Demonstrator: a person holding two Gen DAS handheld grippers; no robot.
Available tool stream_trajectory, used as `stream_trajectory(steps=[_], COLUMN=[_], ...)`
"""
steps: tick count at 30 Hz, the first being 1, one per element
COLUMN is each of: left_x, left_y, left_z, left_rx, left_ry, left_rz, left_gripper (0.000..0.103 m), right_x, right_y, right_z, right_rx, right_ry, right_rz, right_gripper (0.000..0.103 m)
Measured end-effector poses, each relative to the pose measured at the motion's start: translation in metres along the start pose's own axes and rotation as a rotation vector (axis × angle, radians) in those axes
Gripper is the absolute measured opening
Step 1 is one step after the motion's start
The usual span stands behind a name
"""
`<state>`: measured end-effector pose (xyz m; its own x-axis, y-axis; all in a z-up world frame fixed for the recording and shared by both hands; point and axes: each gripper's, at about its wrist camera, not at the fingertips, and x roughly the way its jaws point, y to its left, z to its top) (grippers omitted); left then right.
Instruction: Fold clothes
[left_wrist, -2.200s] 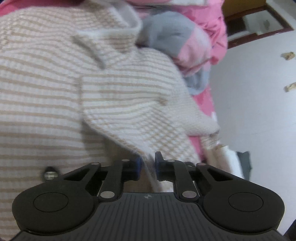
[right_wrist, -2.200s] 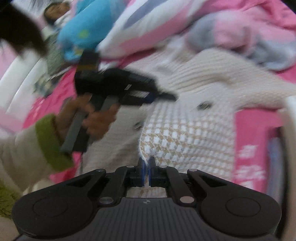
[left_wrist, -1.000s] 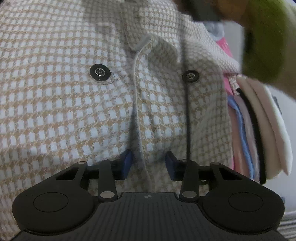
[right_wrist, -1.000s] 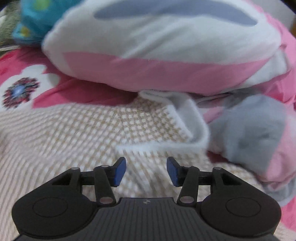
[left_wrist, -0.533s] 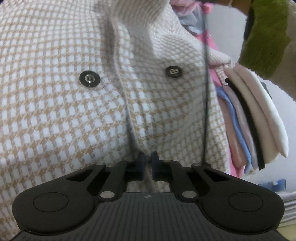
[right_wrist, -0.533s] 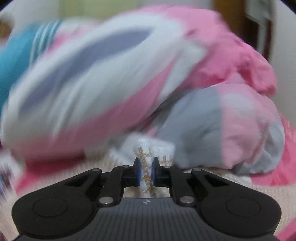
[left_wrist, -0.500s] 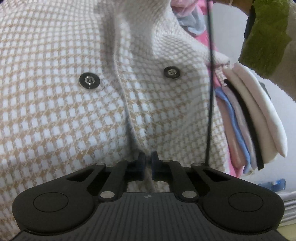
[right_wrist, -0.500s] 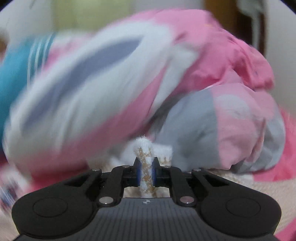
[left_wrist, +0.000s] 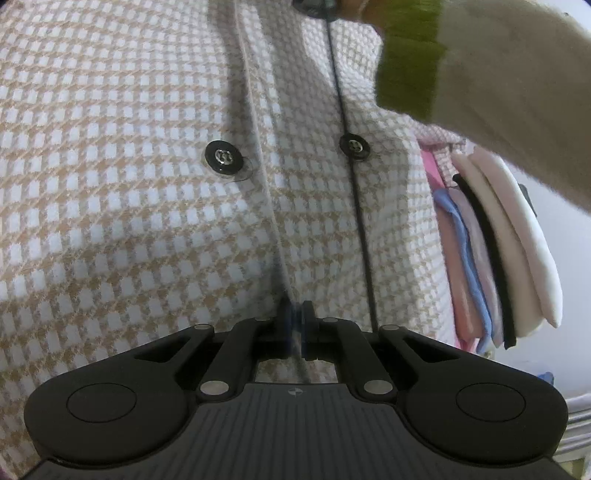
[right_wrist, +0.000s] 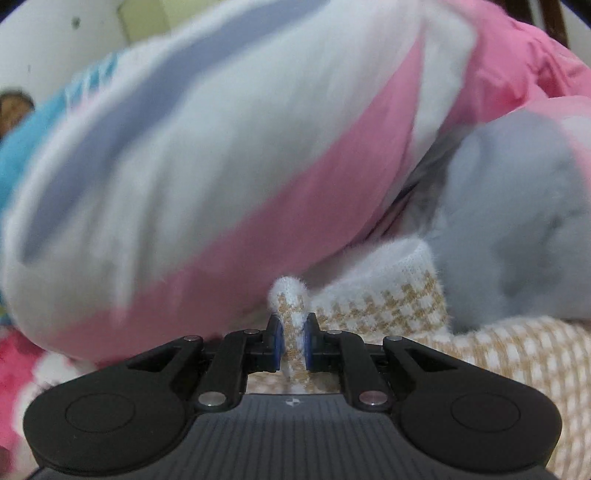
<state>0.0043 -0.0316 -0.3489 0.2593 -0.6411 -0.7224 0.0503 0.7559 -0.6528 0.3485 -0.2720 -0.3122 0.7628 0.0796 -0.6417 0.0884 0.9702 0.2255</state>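
Left gripper (left_wrist: 295, 328) clamps the cardigan (left_wrist: 129, 184) — at its front edge; right gripper (right_wrist: 291, 343) pinches its collar (right_wrist: 369, 299).

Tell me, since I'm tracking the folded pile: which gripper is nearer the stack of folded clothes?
Left. The left gripper pinches the checked cardigan beside the stack of folded clothes; the right gripper grips its collar by the pillows, stack unseen.

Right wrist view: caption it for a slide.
Right claw shut on the houndstooth cardigan edge, striped pillow beyond.

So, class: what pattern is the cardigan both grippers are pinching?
Beige-and-white houndstooth cardigan; clearest in the left wrist view.
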Motion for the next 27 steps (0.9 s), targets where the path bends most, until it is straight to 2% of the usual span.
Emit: stream_trajectory(steps=[3, 4, 5, 6, 8, 9, 11, 14, 16, 19, 22, 24, 27], left_x=[-0.003, -0.005, -0.006, -0.008, -0.011, -0.014, -0.021, -0.029, -0.033, -0.037, -0.041, -0.044, -0.048], left_y=[0.006, 0.007, 0.008, 0.008, 0.009, 0.013, 0.021, 0.028, 0.029, 0.028, 0.026, 0.026, 0.024], left_z=[-0.004, -0.005, -0.006, -0.005, 0.002, 0.007, 0.008, 0.005, 0.001, -0.002, -0.002, -0.002, -0.001], left_rx=[-0.012, -0.016, -0.019, -0.019, -0.022, -0.03, -0.061, -0.078, -0.065, -0.044, -0.043, -0.041, -0.02], left_ry=[0.011, 0.014, 0.016, 0.017, 0.02, 0.024, 0.032, 0.035, 0.032, 0.034, 0.043, 0.054, 0.076], left_rz=[-0.003, -0.005, -0.007, -0.009, -0.011, -0.013, -0.022, -0.025, -0.021, -0.013, -0.009, -0.003, 0.008], left_gripper=[0.003, 0.003, 0.003, 0.003, 0.004, 0.004, 0.005, 0.006, 0.007, 0.008, 0.008, 0.008, 0.008], right_x=[0.025, 0.021, 0.013, 0.004, -0.028, -0.049, -0.078, -0.086, -0.053, 0.007, 0.035, 0.018, -0.044], right_y=[0.002, 0.006, 0.01, 0.013, 0.014, 0.012, 0.004, -0.008, -0.015, -0.012, -0.007, -0.011, -0.025], right_z=[-0.006, -0.003, 0.0, 0.004, 0.01, 0.013, 0.018, 0.016, 0.012, 0.004, 0.004, 0.013, 0.021], right_rx=[-0.083, -0.114, -0.137, -0.158, -0.17, -0.167, -0.14, -0.109, -0.101, -0.091, -0.074, -0.026, 0.002], right_ry=[0.076, 0.086, 0.092, 0.098, 0.037, -0.004, -0.026, 0.039, 0.138, 0.229, 0.222, 0.225, 0.197], right_rz=[-0.022, -0.018, -0.006, 0.007, 0.023, 0.036, 0.049, 0.047, 0.03, 0.036, 0.019, 0.046, 0.094], right_gripper=[0.018, 0.027, 0.038, 0.041, 0.045, 0.045, 0.045, 0.042, 0.036, 0.032, 0.031, 0.031, 0.032])
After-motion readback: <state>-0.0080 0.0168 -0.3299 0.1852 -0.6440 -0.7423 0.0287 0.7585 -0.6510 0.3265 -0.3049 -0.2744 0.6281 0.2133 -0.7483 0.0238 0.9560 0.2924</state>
